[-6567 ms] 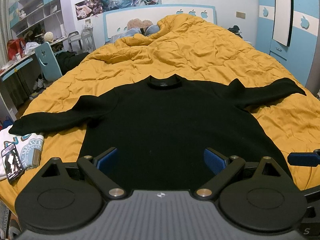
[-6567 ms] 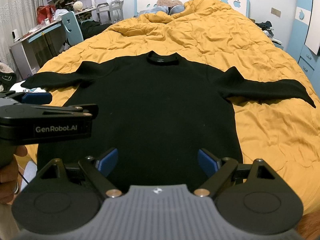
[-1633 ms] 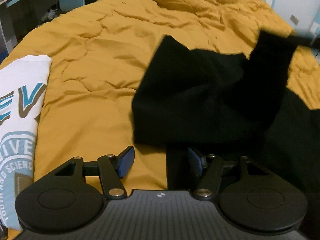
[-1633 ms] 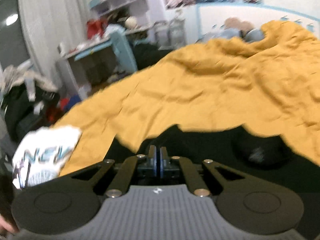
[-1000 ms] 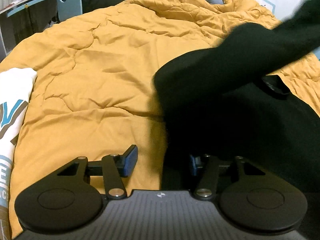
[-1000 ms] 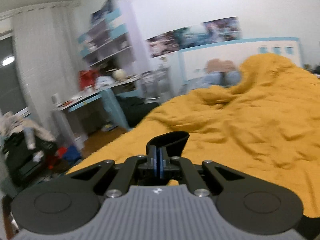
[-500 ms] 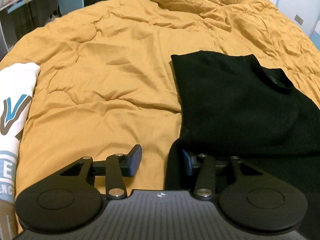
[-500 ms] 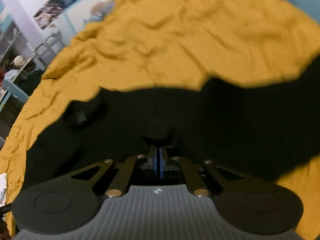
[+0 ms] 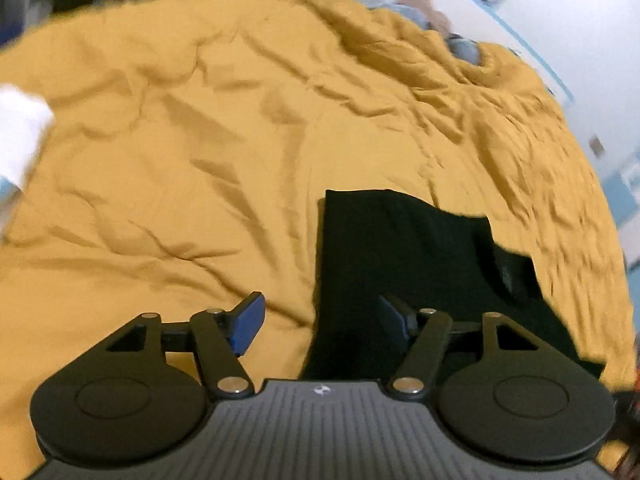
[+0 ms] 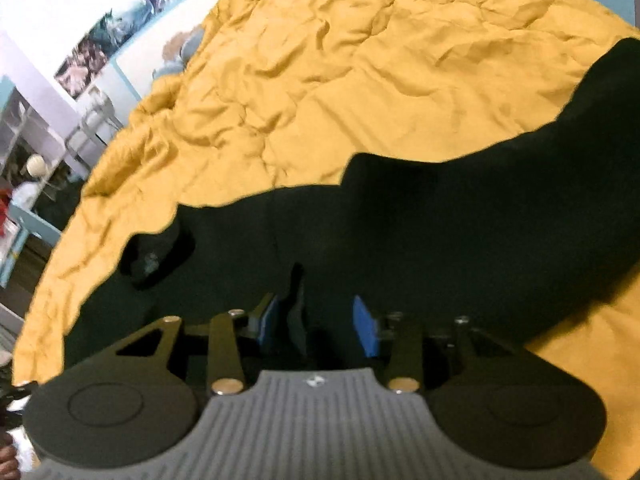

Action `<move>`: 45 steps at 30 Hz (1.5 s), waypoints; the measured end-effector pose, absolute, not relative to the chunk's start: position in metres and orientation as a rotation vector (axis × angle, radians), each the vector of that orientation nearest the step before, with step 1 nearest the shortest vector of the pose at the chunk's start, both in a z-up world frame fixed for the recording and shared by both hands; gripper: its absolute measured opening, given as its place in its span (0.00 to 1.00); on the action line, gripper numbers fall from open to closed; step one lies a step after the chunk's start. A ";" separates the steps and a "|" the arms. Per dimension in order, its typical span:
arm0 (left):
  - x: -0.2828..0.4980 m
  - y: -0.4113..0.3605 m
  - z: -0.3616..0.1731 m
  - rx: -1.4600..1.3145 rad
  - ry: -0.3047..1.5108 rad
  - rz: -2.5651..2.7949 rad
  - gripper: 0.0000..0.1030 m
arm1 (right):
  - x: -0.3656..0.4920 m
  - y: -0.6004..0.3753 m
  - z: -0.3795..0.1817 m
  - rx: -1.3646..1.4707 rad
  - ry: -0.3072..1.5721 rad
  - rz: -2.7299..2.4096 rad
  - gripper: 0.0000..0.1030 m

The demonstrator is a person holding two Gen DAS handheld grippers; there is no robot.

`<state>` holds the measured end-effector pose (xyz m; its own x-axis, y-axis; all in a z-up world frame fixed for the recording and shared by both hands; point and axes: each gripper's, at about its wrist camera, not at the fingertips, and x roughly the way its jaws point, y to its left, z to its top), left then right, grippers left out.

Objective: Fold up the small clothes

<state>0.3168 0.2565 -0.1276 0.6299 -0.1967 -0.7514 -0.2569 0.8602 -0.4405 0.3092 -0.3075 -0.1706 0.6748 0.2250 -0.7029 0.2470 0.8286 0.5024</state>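
A black long-sleeved sweater (image 9: 404, 256) lies on the yellow quilt (image 9: 200, 152); its left side is folded over onto the body, leaving a straight left edge. My left gripper (image 9: 320, 316) is open and straddles that folded edge near the hem. In the right wrist view the sweater (image 10: 440, 232) fills the middle, with its collar (image 10: 156, 260) at the left and the right sleeve (image 10: 608, 92) stretched out to the upper right. My right gripper (image 10: 316, 320) is open just above the sweater's body, with a small upstanding fold of black cloth between the blue pads.
A white printed garment (image 9: 20, 140) lies at the left edge of the bed. A headboard with pillows (image 10: 176, 56) stands at the far end. A desk and shelves (image 10: 24, 176) are beside the bed at the left.
My right gripper carried the left sleeve across the sweater's body, laid it down and opened. My left gripper has opened wider and stayed at the folded left edge.
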 end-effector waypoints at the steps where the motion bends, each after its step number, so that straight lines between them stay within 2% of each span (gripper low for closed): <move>1: 0.327 0.256 -0.136 -0.595 0.911 0.040 0.67 | 0.311 -0.307 -0.172 0.631 0.845 -0.005 0.37; 3: 0.338 0.250 -0.148 -0.599 0.918 0.059 0.59 | 0.317 -0.304 -0.178 0.671 0.857 0.018 0.38; 4: 0.344 0.246 -0.154 -0.583 0.923 0.076 0.47 | 0.319 -0.300 -0.180 0.688 0.860 0.041 0.38; 5: 0.346 0.243 -0.158 -0.578 0.921 0.090 0.42 | 0.320 -0.295 -0.181 0.692 0.857 0.065 0.38; 7: 0.345 0.242 -0.162 -0.595 0.897 0.096 0.18 | 0.324 -0.284 -0.183 0.659 0.867 0.102 0.37; 8: 0.345 0.241 -0.163 -0.599 0.888 0.095 0.12 | 0.325 -0.278 -0.184 0.624 0.887 0.096 0.27; 9: 0.344 0.240 -0.163 -0.593 0.880 0.100 0.04 | 0.327 -0.273 -0.185 0.584 0.908 0.079 0.06; 11: 0.341 0.237 -0.159 -0.561 0.858 0.111 0.02 | 0.330 -0.269 -0.183 0.553 0.912 0.063 0.00; 16: 0.339 0.229 -0.151 -0.481 0.828 0.131 0.01 | 0.312 -0.268 -0.130 0.529 0.703 0.142 0.00; 18: 0.341 0.228 -0.153 -0.466 0.845 0.155 0.01 | 0.314 -0.265 -0.129 0.479 0.730 0.119 0.00; 21: 0.343 0.228 -0.157 -0.470 0.864 0.164 0.02 | 0.326 -0.263 -0.162 0.423 0.880 0.056 0.00; 23: 0.342 0.229 -0.155 -0.472 0.881 0.170 0.09 | 0.327 -0.269 -0.174 0.394 0.919 -0.008 0.00; 28: 0.329 0.230 -0.132 -0.429 0.884 0.166 0.16 | 0.301 -0.294 -0.156 0.423 0.858 -0.054 0.00; 31: 0.319 0.222 -0.113 -0.377 0.864 0.147 0.20 | 0.278 -0.317 -0.132 0.432 0.792 -0.066 0.05; 33: 0.313 0.209 -0.103 -0.290 0.864 0.149 0.20 | 0.259 -0.341 -0.116 0.473 0.742 -0.094 0.31; 35: 0.307 0.194 -0.096 -0.190 0.871 0.159 0.21 | 0.239 -0.372 -0.099 0.517 0.682 -0.137 0.37; 38: 0.298 0.179 -0.091 -0.145 0.856 0.138 0.24 | 0.208 -0.426 -0.081 0.579 0.599 -0.226 0.50; 45: 0.293 0.161 -0.100 -0.092 0.886 0.187 0.25 | 0.166 -0.543 -0.085 0.804 0.527 -0.377 0.51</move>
<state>0.2929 0.1614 -0.1000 0.6175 0.1242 -0.7767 -0.2005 0.9797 -0.0027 0.1664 -0.5431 -0.0850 0.8081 -0.1199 -0.5767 0.5070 0.6399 0.5774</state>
